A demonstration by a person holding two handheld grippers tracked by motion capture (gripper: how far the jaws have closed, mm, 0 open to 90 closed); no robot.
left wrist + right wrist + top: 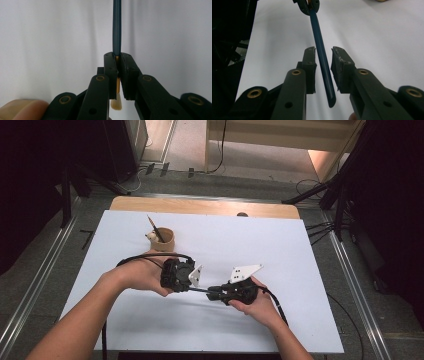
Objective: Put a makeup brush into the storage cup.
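The paintbrush (117, 27), slim with a dark blue handle, is up off the counter (280, 245), slung level between the two hands. Its gold ferrule end is pinched tight in the left gripper (116, 62), whose jaws are closed right down on it, pale bristles poking out behind the pads in the left gripper view. From there the handle runs across to the right gripper (323, 56). In the right gripper view the handle's rounded tail lies in the gap between those jaws; they stand narrow around it, with daylight on both sides, so no pinch from that side as yet.

This looks like a hand-over caught halfway: one gripper holding, the other lining up to take. The next move, I'd judge, calls for the right jaws to close squarely on the handle before the left lets go, or the brush drops.

Further back on the white sheet stands a tan cup (163, 240), another brush (155, 228) leaning in it, which is quite possibly where this one is headed.
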